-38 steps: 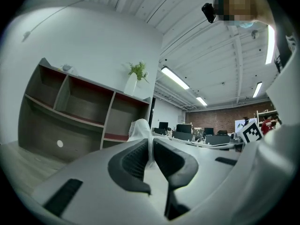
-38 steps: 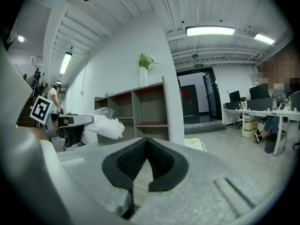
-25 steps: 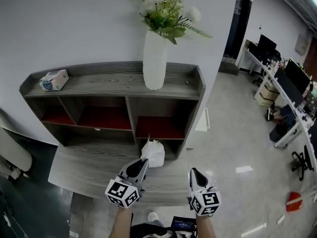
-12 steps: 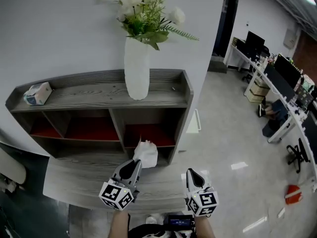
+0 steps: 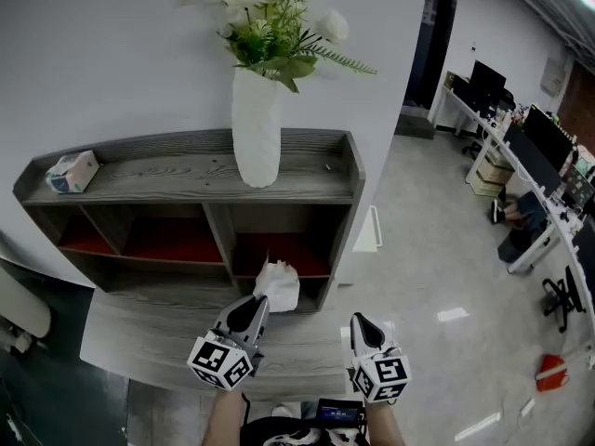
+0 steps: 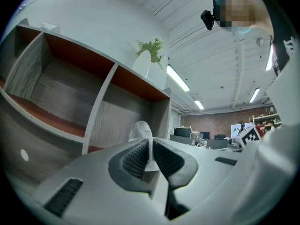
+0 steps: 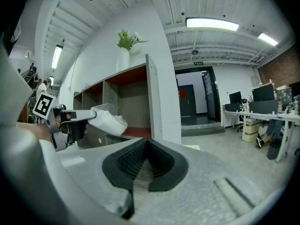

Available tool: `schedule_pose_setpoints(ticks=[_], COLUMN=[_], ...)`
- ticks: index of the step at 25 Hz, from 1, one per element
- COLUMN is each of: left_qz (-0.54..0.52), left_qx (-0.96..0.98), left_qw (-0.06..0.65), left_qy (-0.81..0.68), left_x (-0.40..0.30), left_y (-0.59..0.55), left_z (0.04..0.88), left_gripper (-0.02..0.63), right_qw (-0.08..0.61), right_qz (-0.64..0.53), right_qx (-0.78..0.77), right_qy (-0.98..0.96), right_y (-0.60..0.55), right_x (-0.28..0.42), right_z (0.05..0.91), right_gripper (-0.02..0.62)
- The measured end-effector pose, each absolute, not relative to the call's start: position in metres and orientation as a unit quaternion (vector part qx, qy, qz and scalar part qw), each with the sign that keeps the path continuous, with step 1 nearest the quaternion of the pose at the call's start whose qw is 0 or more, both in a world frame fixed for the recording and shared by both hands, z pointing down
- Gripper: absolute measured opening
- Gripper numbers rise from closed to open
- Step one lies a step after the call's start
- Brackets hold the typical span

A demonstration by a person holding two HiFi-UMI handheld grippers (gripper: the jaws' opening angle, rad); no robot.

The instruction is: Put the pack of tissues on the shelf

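Left gripper [image 5: 261, 301]: I have it clenched on the pack; the pads pinch the thin edge of its wrapper.
Right gripper [image 5: 359, 322]: jaws pressed together on nothing, idle just beside the left one.
Pack [image 5: 278, 286]: white and soft, held out from the left gripper's tips. It hangs in the air in front of the shelf's lower right compartment and rests on no board that I can see.
Ledge [image 5: 149, 328]: grey wood platform at the foot of the shelf, below the pack.
Shelf [image 5: 167, 170]: grey wood unit against the wall, with open compartments and red panels inside.
Top board items: a white vase [image 5: 257, 128] with flowers near the middle and a small box [image 5: 72, 172] at the left end, both well apart from the pack.
Done: the pack is gripped, lifted and brought up to the shelf front.
Left: as I judge it, I must carry the pack onto a board, most likely in the lower right compartment just behind it. Then I set it down, release the left gripper and draw back.
Progress: past the midpoint by my estimate; placement not yet made.
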State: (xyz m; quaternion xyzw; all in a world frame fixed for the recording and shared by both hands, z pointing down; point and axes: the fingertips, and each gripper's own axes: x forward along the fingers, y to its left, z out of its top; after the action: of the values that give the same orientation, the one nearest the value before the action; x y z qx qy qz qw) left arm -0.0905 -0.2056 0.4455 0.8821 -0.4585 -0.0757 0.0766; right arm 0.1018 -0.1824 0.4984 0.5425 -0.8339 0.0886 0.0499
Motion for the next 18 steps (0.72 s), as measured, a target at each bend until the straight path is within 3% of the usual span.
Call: schedule_pose_setpoints(ticks=[18], left_qz=[-0.07], left_qx=[0.878], left_qw=[0.084], left_qy=[-0.467], left_x=[-0.086], left_y=[-0.229], left_z=[0.452], left_gripper=[0.031], right_qw=[0.045], right_qz=[0.091], right_qx=[0.551], right_qy=[-0.828], right_y=[-0.201], right_x=[0.117], right_z=[0.498], right_gripper=[0.003])
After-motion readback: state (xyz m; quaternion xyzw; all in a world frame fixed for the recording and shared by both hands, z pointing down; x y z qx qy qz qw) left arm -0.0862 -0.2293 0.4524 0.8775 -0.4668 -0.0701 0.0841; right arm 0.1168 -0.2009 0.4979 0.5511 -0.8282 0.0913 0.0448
